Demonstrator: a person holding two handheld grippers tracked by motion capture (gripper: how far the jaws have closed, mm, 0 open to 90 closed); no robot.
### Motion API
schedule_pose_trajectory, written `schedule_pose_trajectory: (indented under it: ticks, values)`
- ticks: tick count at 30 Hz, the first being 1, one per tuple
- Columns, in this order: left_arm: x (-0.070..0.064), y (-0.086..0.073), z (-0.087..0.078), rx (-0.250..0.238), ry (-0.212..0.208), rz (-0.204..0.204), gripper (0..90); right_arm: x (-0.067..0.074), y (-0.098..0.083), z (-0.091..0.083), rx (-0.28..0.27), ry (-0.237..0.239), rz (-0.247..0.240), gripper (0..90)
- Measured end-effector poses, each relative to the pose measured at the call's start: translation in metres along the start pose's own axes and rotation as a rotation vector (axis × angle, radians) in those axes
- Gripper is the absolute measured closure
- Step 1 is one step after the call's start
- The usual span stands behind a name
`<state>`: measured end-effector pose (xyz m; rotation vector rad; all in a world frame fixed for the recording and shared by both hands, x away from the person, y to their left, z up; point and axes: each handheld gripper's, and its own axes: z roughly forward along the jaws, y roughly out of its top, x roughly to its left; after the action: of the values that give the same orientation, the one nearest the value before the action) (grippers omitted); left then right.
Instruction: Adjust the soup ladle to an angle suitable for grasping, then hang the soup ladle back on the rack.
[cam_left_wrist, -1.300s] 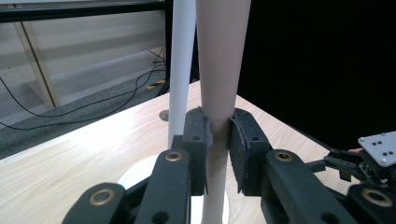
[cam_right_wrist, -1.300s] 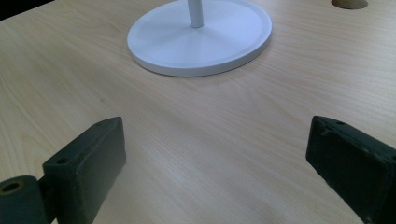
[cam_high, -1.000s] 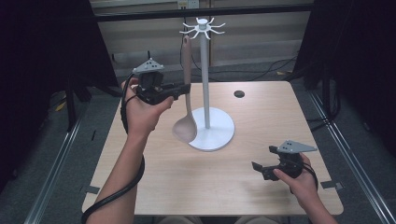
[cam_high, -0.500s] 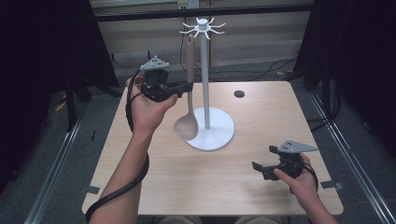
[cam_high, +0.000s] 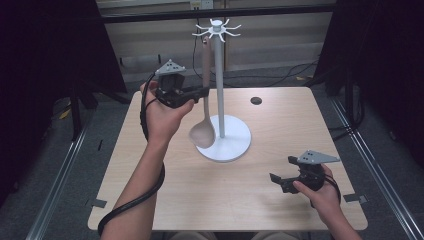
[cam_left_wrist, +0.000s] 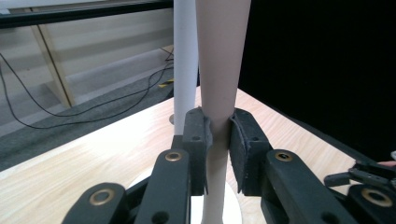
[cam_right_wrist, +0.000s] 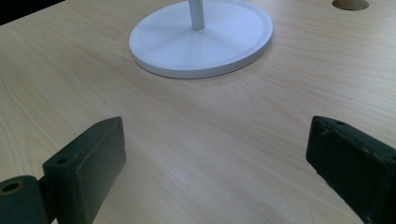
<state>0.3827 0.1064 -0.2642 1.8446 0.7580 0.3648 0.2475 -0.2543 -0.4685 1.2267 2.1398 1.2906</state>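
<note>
A beige wooden spoon (cam_high: 202, 133) hangs upright beside the white stand's pole (cam_high: 220, 85), its bowl just above the round base (cam_high: 235, 147). My left gripper (cam_high: 204, 93) is shut on the spoon's handle (cam_left_wrist: 219, 70) about midway along it; in the left gripper view the pads (cam_left_wrist: 200, 135) press it from both sides, with the pole (cam_left_wrist: 185, 56) right behind. The handle's top reaches the hook ring (cam_high: 217, 27); whether it rests on a hook I cannot tell. My right gripper (cam_high: 276, 180) is open and holds nothing, low over the table's front right, facing the base (cam_right_wrist: 201, 39).
The light wooden table (cam_high: 150, 195) has a small round hole (cam_high: 256, 100) at the back right. Cables lie on the floor behind the table (cam_left_wrist: 70, 112). The left gripper's cable (cam_high: 135, 200) trails down along the forearm.
The left gripper has lifted the spoon a little higher along the pole, bringing the handle's top up to the hooks. The right gripper has stayed put.
</note>
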Motion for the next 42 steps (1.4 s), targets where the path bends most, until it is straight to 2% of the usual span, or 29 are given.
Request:
schedule_pose_trajectory:
  ticks: [6, 24, 33, 42]
  values:
    - [0.0, 0.0, 0.004, -0.012, 0.0, -0.01, 77.5, 0.0, 0.0, 0.0, 0.001, -0.002, 0.002, 4.4]
    - [-0.001, -0.005, 0.018, -0.065, 0.029, 0.004, 77.3, -0.001, -0.001, 0.0, 0.003, -0.003, -0.003, 4.4]
    - [-0.001, -0.007, 0.019, -0.083, 0.031, 0.004, 77.1, 0.0, -0.001, 0.001, 0.006, 0.001, -0.002, 4.4]
    - [0.0, -0.009, 0.019, -0.096, 0.013, -0.009, 76.9, 0.0, -0.001, 0.0, 0.005, 0.001, -0.003, 4.4]
